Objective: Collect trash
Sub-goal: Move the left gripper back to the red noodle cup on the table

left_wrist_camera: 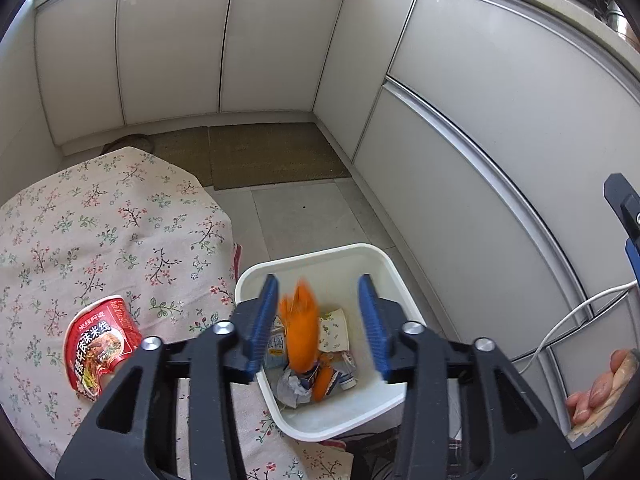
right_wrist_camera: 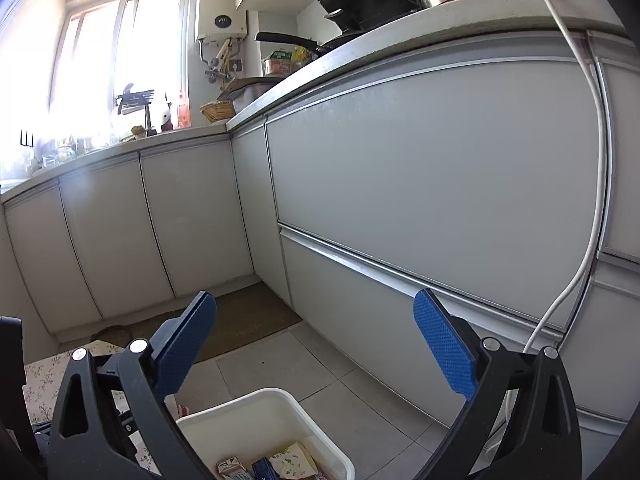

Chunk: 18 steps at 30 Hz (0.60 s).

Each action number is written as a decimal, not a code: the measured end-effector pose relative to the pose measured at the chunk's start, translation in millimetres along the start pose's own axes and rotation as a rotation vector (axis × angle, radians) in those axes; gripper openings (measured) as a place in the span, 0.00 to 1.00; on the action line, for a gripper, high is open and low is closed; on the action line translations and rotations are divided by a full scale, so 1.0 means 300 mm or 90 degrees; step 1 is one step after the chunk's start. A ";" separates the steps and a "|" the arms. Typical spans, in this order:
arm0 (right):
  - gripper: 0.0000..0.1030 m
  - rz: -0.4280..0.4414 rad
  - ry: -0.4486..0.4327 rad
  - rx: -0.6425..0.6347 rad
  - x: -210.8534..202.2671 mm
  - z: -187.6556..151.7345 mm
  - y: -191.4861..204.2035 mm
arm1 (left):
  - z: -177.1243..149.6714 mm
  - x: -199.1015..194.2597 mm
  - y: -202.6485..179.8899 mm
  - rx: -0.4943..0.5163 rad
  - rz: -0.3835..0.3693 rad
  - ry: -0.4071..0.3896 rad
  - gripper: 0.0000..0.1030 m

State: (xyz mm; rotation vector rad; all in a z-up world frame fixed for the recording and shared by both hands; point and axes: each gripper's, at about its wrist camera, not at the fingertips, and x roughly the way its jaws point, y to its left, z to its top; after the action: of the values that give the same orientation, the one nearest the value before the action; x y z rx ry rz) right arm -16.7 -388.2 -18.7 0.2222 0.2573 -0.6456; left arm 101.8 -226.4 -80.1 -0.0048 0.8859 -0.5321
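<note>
My left gripper (left_wrist_camera: 318,322) is open above a white bin (left_wrist_camera: 384,264) on the floor beside the table. A blurred orange wrapper (left_wrist_camera: 302,336) is in the air between the blue pads, over the bin and free of both. The bin holds cartons, crumpled paper and other wrappers. A red noodle cup (left_wrist_camera: 100,344) lies on its side on the floral tablecloth (left_wrist_camera: 100,220), left of the gripper. My right gripper (right_wrist_camera: 316,344) is open and empty above the same bin (right_wrist_camera: 256,404), facing the cabinets.
Grey kitchen cabinets (left_wrist_camera: 480,120) wrap around the back and right. A brown mat (left_wrist_camera: 272,156) lies on the tiled floor. A white cable (right_wrist_camera: 592,220) hangs down the cabinet front. The worktop (right_wrist_camera: 360,52) holds pots and pans.
</note>
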 end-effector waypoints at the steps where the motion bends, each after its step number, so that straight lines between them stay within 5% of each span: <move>1: 0.93 -0.001 0.002 -0.003 0.006 0.001 0.004 | -0.003 0.002 -0.001 0.002 0.003 0.003 0.53; 6: 0.93 -0.006 0.006 -0.013 0.011 -0.006 0.016 | -0.013 0.006 0.025 -0.003 0.038 0.014 0.82; 18: 0.93 0.004 0.082 -0.084 0.073 -0.059 0.120 | -0.009 -0.006 0.200 0.050 0.128 0.061 0.89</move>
State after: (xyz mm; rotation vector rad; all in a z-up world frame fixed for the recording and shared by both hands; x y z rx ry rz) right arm 19.4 -367.4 -37.7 0.1382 0.4209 -0.6060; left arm 125.2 -172.9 -93.8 0.1811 0.9472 -0.3812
